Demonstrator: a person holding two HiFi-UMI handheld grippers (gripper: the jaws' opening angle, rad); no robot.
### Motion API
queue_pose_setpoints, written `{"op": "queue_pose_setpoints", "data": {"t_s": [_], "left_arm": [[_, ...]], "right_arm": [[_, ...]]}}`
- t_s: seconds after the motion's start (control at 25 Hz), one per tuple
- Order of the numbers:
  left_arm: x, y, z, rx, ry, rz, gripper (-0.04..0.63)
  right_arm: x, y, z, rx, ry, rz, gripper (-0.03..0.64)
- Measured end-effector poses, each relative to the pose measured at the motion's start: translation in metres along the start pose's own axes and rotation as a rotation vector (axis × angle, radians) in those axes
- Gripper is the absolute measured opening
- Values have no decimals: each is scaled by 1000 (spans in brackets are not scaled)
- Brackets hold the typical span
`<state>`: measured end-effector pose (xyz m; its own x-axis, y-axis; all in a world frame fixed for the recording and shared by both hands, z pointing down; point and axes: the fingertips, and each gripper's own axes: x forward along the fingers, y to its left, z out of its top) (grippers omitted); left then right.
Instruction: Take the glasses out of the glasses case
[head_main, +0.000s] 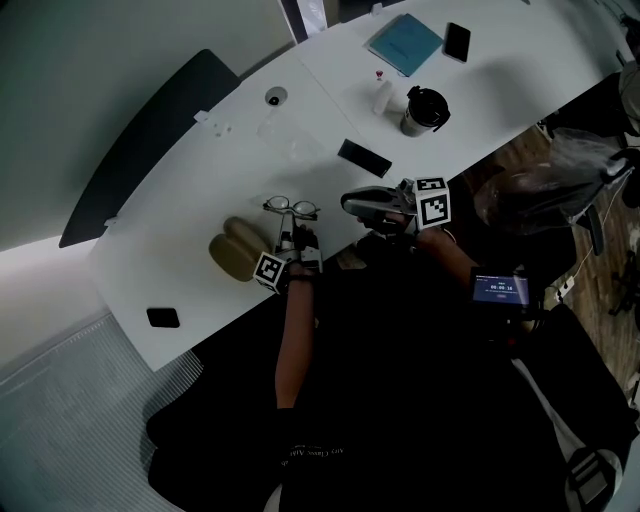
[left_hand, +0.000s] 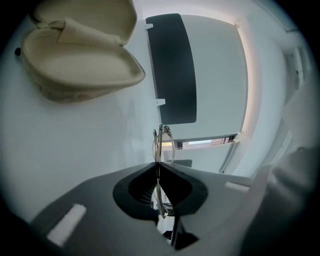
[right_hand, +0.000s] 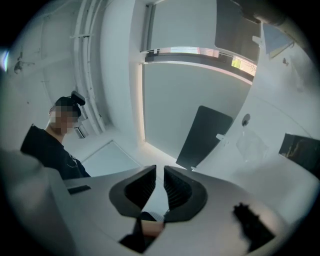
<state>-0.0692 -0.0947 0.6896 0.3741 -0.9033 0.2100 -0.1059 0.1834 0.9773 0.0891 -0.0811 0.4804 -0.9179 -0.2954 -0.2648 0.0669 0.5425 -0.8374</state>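
The left tool (head_main: 289, 236) reaches forward from a bare forearm (head_main: 295, 340), its jaws pinched together on the thin frame of the glasses (head_main: 291, 208) — the right tool (head_main: 352, 205) lies crosswise just beside it, jaws slightly apart, nothing between them.

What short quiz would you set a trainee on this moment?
1. True or false: the case is shut.
2. What does the left gripper grip? A: nothing. B: the glasses. C: the case.
3. Which gripper has nothing between its jaws?
Key: 1 false, it lies open. 2 B. 3 the right gripper, jaws slightly apart.
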Motion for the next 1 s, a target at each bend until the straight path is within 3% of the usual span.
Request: {"op": "queue_pose_setpoints", "data": {"t_s": [0.28,0.48,0.68,0.84,1.0], "left_arm": [[15,28,-16,12,11,147,20],[17,33,-19,48,38,191,20],[16,35,-16,38,52,254,26],[14,42,-25,-29,76,356,32],[13,43,-34,9,128,391,49]], "right_arm": [[-6,2,-9,1,7,-21,52],[-7,-1,-6,7,-7,-27,52],[-2,-2,-12,9,12,-16,52],[-3,1,-9,5,9,-8,52],[-5,1,-7,6,-4,-7,52]]}}
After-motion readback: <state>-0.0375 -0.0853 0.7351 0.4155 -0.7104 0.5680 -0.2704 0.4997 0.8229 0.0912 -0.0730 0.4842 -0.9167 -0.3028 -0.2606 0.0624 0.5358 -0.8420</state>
